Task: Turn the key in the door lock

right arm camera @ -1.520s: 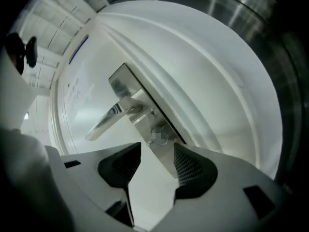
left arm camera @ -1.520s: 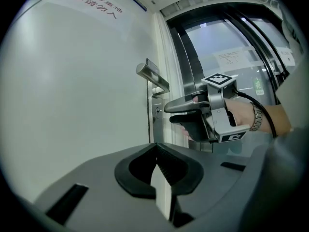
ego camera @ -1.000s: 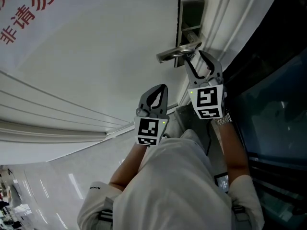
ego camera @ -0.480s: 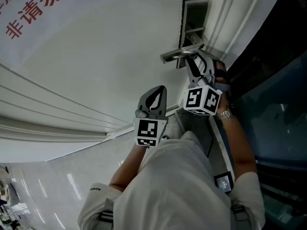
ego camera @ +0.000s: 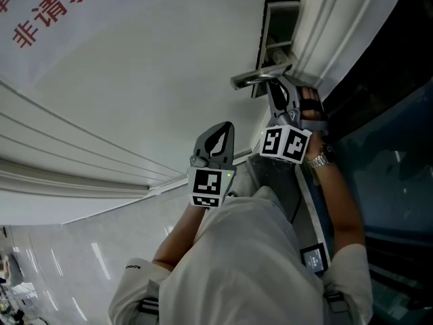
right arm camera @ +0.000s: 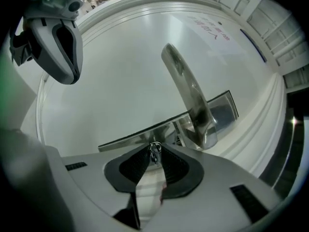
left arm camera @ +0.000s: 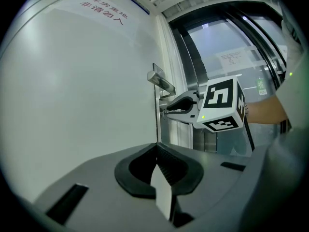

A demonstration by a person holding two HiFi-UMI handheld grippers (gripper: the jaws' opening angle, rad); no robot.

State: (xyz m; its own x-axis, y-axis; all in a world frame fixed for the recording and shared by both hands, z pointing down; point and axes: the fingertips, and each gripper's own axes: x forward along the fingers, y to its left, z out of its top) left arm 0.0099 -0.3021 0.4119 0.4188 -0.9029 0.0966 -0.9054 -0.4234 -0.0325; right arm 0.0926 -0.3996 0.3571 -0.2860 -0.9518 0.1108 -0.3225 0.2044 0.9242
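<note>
**Your right claw rolls over and closes on the key**

Within the last second you have rolled your right claw about its own line. Its marker cube, which faced you squarely, now sits skewed. The jaws, which gaped wide beneath the door handle, are closing. The key's small head stands between the tips, which pinch it from both sides.

By the look of it, the grip is only now being made, so the turn itself is yet to come. The roll appears to have lined the jaws up with the flat of the key.

Your left claw hangs back, well apart from the lock, its jaws together on nothing.

The key is a small silvery piece with a wire ring through its head. It sticks out of the steel lock plate on the white door, just below the root of the lever handle. From your head camera it cannot be made out, as the right claw covers the spot.
</note>
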